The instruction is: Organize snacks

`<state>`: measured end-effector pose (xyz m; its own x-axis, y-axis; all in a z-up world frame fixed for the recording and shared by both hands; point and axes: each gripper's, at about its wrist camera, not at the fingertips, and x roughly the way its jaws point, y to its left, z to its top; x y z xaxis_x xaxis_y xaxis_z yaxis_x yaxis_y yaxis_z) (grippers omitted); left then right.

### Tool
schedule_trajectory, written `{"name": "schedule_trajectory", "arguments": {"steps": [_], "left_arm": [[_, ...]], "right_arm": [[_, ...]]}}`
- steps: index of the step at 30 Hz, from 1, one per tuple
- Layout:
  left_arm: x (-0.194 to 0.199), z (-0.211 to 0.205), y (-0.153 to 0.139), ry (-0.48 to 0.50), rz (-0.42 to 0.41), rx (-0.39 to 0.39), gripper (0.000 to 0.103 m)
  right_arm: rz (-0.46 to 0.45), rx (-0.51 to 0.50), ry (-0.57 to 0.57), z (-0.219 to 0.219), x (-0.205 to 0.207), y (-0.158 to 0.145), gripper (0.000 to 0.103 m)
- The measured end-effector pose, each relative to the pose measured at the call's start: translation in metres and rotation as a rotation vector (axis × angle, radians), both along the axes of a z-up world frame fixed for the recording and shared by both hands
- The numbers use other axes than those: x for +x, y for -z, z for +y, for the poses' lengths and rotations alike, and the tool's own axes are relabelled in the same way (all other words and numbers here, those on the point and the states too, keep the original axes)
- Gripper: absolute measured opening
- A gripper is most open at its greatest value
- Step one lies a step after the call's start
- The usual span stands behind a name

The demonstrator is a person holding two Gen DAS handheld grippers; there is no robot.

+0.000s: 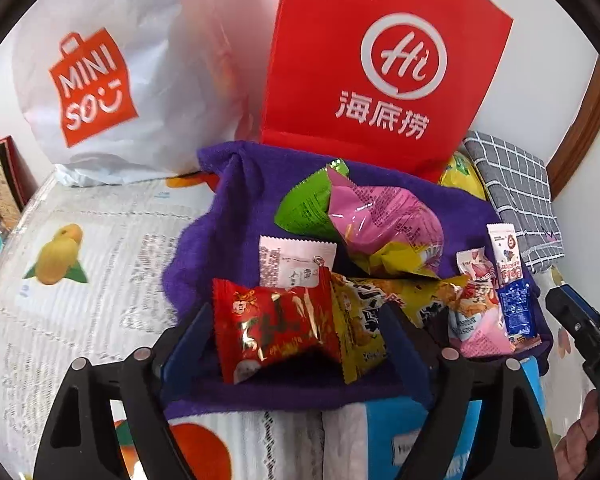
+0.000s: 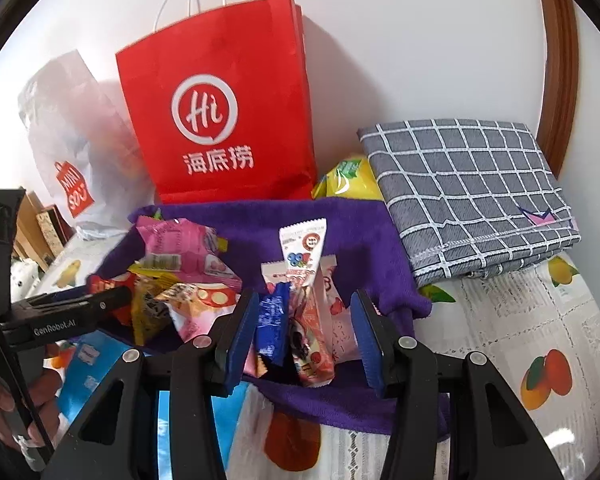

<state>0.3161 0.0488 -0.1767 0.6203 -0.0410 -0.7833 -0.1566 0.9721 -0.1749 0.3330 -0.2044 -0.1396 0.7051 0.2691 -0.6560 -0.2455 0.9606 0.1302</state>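
Far back, red paper bag [image 1: 384, 64] upright against the wall; nearer, purple towel [image 1: 236, 216] heaped with snack packets – red packet [image 1: 274, 326] between released left gripper [image 1: 296, 334] pads, untouched; right gripper [image 2: 305, 330] likewise slack around blue sachet [image 2: 272, 320]

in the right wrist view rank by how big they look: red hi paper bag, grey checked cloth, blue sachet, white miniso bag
1. red paper bag
2. grey checked cloth, close behind it
3. white Miniso bag, partly hidden and blurred, so unsure
4. blue sachet, though nearest the camera
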Motion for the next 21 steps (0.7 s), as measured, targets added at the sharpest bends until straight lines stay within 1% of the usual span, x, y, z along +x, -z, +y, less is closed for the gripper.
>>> {"name": "schedule_trajectory", "arguments": {"steps": [3, 4, 6, 8, 12, 15, 16, 17, 19, 21], "left_arm": [[-0.009, 0.002, -0.011, -0.005, 0.004, 0.001, 0.088], [-0.014, 0.003, -0.017, -0.009, -0.004, 0.004, 0.088], [-0.032, 0.001, -0.033, -0.009, -0.041, 0.021, 0.088], [-0.048, -0.004, -0.045, 0.009, -0.055, 0.034, 0.088], [-0.088, -0.014, -0.072, 0.039, -0.11, 0.031, 0.088], [-0.124, -0.025, -0.093, 0.055, -0.159, 0.05, 0.088], [-0.135, -0.029, -0.098, 0.062, -0.174, 0.055, 0.088], [-0.143, -0.031, -0.102, 0.068, -0.182, 0.057, 0.089], [-0.163, -0.038, -0.109, 0.083, -0.197, 0.057, 0.09], [-0.178, -0.043, -0.113, 0.089, -0.209, 0.058, 0.091]], "right_arm": [[0.024, 0.011, 0.008, -0.001, -0.013, -0.01, 0.05], [0.023, 0.006, 0.02, -0.002, -0.02, -0.014, 0.052], [0.011, -0.007, 0.028, -0.002, -0.037, -0.024, 0.055], [0.001, -0.008, 0.037, -0.002, -0.058, -0.035, 0.058], [0.005, -0.003, 0.052, -0.003, -0.091, -0.052, 0.06], [-0.001, -0.017, 0.078, -0.004, -0.12, -0.066, 0.06], [-0.009, -0.02, 0.081, -0.005, -0.126, -0.069, 0.067], [-0.027, -0.023, 0.084, -0.006, -0.136, -0.073, 0.076], [-0.069, -0.018, 0.097, -0.009, -0.16, -0.083, 0.084], [-0.081, 0.003, 0.097, -0.013, -0.177, -0.088, 0.087]]}}
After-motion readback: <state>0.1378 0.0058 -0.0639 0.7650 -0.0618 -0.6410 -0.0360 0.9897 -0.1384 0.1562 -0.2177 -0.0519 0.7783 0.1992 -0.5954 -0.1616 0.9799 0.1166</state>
